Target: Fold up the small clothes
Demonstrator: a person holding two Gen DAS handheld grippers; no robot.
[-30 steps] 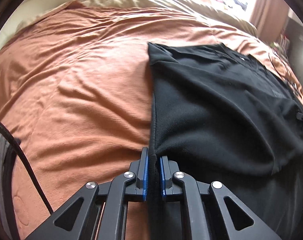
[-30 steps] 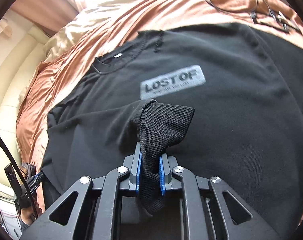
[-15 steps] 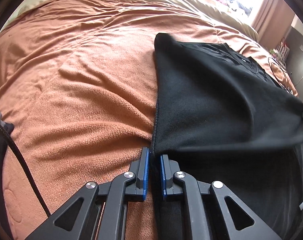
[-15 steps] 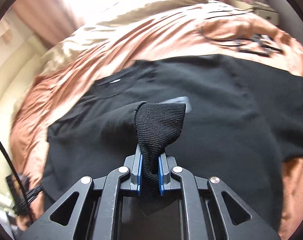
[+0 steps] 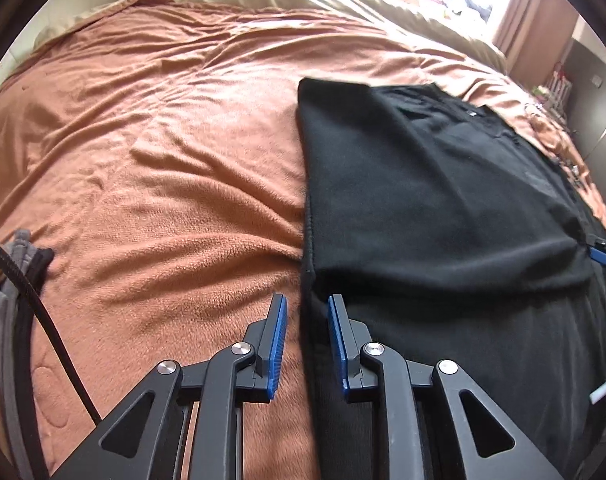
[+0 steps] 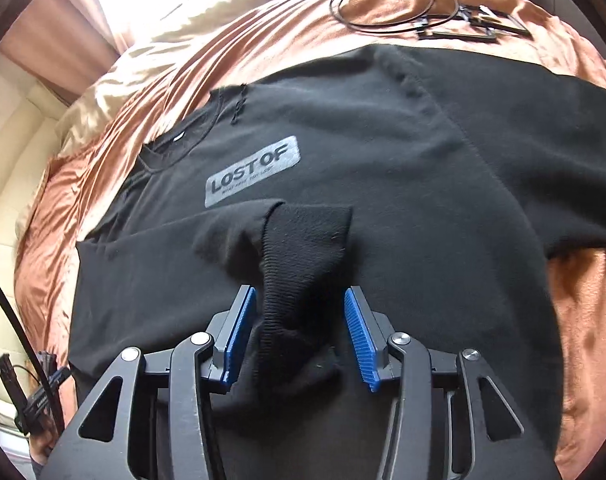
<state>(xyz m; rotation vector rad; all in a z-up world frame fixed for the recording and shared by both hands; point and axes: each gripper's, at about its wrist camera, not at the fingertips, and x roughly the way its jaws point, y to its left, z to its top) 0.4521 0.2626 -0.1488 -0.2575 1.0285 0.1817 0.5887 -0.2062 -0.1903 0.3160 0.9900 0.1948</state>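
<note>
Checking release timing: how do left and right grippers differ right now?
Left gripper is open narrowly; right gripper stands clearly wider. Left straddles the sweater's folded edge; right flanks the ribbed cuff, lying on the sweater front. Shared: both jaws have just been opening, blue pads off the fabric, black cloth between them.

Sweatshirt (image 6: 383, 152) flat on blanket (image 5: 163, 168), sleeve cuff (image 6: 303, 248) across its chest, cable coil (image 6: 387, 0) behind
</note>
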